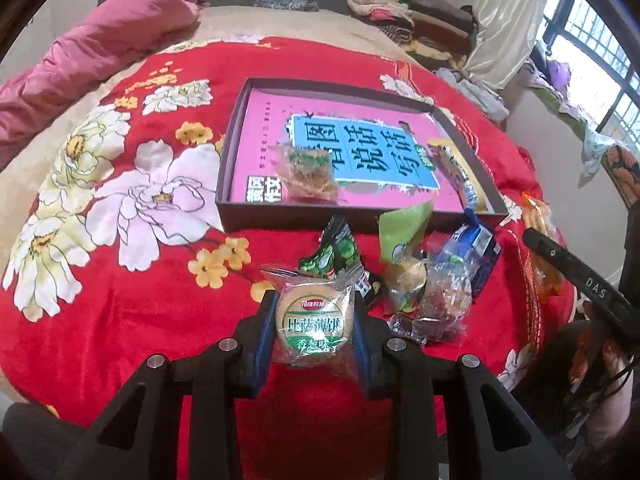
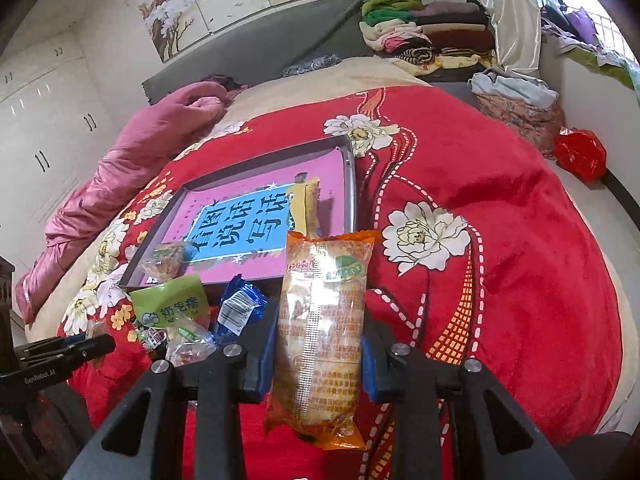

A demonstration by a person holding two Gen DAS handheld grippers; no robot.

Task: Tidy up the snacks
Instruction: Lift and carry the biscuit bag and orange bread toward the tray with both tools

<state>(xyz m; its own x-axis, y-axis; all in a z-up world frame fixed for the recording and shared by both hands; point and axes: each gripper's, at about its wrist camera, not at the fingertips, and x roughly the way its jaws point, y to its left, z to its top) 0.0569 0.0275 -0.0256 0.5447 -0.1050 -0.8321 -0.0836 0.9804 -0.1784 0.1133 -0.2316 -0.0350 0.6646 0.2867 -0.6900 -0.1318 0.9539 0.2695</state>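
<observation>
My left gripper (image 1: 316, 320) is shut on a round cracker pack with a green label (image 1: 314, 322), held above the red blanket. My right gripper (image 2: 320, 344) is shut on a long orange snack pack (image 2: 320, 332). A shallow dark box (image 1: 236, 120) (image 2: 352, 184) with a pink book inside lies ahead; it holds a clear-wrapped snack (image 1: 312, 176) (image 2: 168, 258) and a yellow bar (image 1: 456, 172) (image 2: 306, 204). Loose snacks lie in front of the box: a green pack (image 1: 404, 232) (image 2: 172, 300), a blue pack (image 1: 476, 248) (image 2: 240, 308), a black-green pack (image 1: 332, 248), a clear pack (image 1: 444, 300).
The red flowered blanket (image 1: 120, 280) (image 2: 500, 280) covers the bed. A pink quilt (image 1: 80, 60) (image 2: 132, 168) lies at the left. Folded clothes (image 2: 424, 36) are stacked at the headboard. A red bag (image 2: 580, 152) sits at the right edge, near the window.
</observation>
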